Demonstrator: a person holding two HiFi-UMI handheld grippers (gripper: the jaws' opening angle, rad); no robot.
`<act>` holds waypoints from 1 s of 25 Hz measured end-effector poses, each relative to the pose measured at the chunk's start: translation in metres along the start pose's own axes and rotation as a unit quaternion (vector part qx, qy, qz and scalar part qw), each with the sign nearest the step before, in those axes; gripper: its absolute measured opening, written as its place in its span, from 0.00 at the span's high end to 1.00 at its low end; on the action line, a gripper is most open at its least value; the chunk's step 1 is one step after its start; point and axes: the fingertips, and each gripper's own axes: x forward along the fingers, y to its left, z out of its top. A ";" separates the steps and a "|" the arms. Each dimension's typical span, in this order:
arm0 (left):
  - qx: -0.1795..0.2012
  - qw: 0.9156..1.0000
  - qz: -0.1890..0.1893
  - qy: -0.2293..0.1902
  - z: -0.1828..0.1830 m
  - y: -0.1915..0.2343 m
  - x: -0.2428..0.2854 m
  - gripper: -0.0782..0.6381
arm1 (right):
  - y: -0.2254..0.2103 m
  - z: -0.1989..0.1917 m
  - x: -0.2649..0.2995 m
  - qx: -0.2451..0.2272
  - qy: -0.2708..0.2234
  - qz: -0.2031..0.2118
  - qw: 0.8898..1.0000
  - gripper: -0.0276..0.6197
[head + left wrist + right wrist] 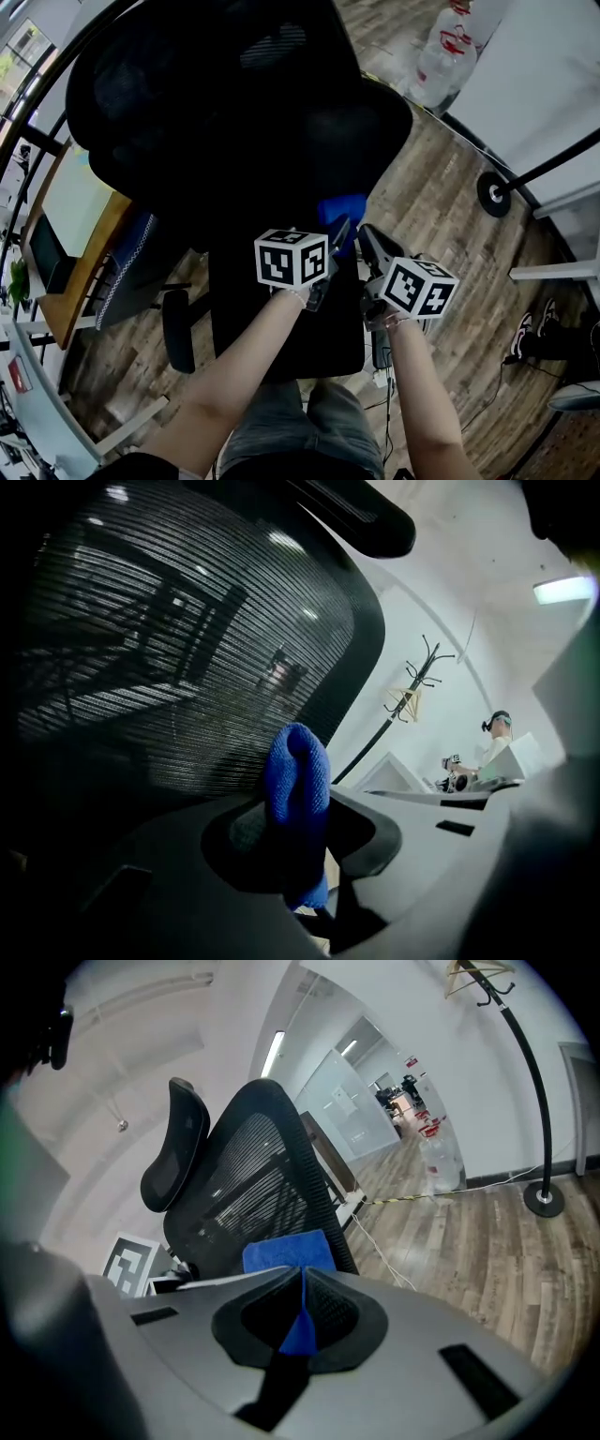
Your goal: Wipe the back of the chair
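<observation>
Black mesh office chair [234, 112] stands on a wood-plank floor [441, 206], its back turned toward the person and its headrest [178, 1152] at the top. A desk [80, 244] lies to its left. A water bottle [445, 47] stands on the floor at far right.

Left gripper [337, 234]: jaws clamped on a folded blue cloth [342, 208], which stands up between them in the left gripper view, directly before the mesh backrest [187, 649].

Right gripper [367, 239]: just right of the left one, jaws closed together on a thin corner of the same cloth; the rest of the cloth spreads beyond the jaw tips.

The cloth sits at the lower right edge of the chair back, held by both grippers. Whether it is actually in contact with the mesh cannot be confirmed.

A coat stand [525, 1072] stands well to the right of the chair.
</observation>
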 end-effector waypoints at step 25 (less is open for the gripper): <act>-0.065 0.991 0.097 -0.060 0.005 0.115 -0.115 0.75 | 0.109 -0.065 0.086 -0.041 0.088 0.076 0.992 0.91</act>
